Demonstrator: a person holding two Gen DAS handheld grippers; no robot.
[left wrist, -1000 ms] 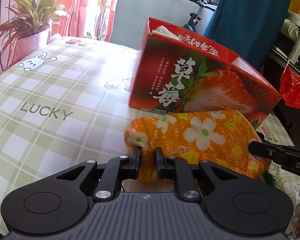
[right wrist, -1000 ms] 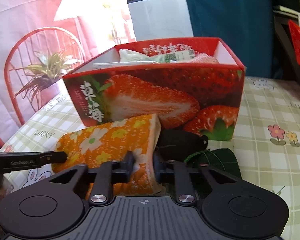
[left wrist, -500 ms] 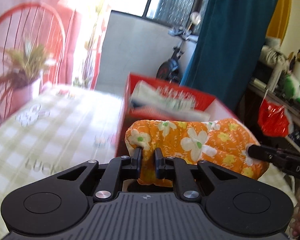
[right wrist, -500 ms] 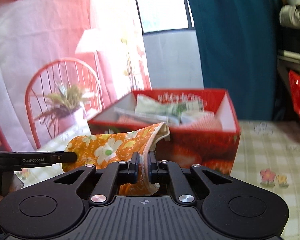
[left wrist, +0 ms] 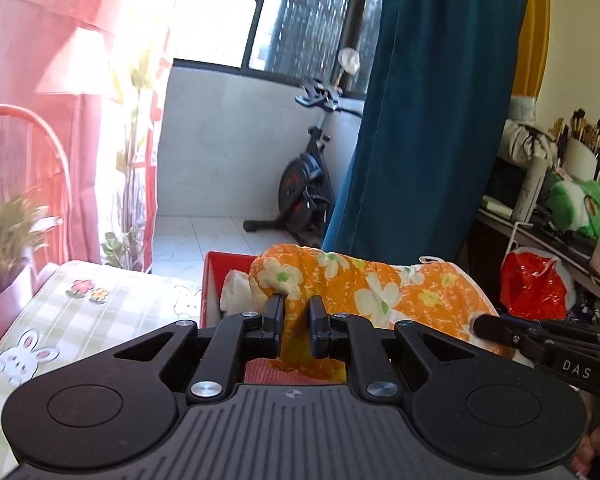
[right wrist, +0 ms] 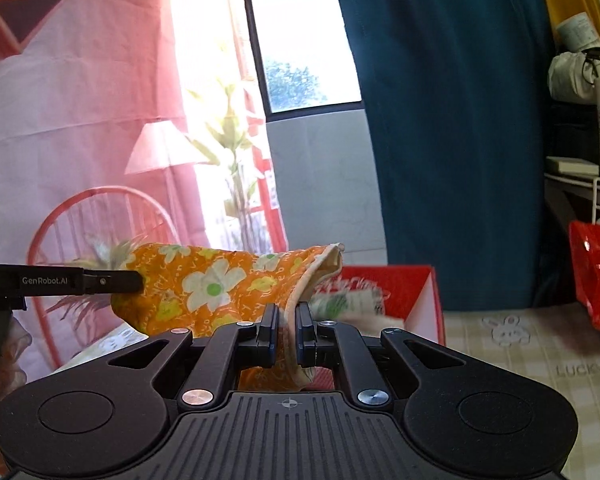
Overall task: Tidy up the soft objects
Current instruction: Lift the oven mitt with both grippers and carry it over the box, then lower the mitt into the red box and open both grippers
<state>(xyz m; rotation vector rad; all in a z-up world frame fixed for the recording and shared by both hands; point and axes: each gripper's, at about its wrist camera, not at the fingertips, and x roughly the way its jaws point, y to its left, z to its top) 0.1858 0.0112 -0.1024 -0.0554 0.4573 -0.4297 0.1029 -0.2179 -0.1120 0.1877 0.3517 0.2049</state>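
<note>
Task item: orange floral cushion (left wrist: 364,292), a soft pillow-like bundle, held off the table (left wrist: 112,300) between the two tools.
Left hand-held gripper (left wrist: 295,320): clamped on one end of the cushion; fabric is pinched between the pads and hangs a little below them.
Right hand-held gripper (right wrist: 285,330): clamped on the piped edge at the opposite end; a fold of cloth runs down between the pads.
Long axis: the cushion spans sideways from one tool to the other, roughly level, with a slight sag in the middle.
Destination (judged): red box (left wrist: 216,280), open-topped, standing on the checked table and already holding pale soft items (left wrist: 236,292).
Key relation: in both wrist views the box lies just beyond and below the cushion, so the load sits above the near rim. The long axis appears to run roughly across the box opening; the exact alignment cannot be told.
Nearer hand: neither clearly; both tools hold an end and stand about equally near the box.
Next move (judged): carry forward over the opening, lower both ends together, then release.
Risk (judged): one end released early would let the cushion swing and drape over the rim.
</note>
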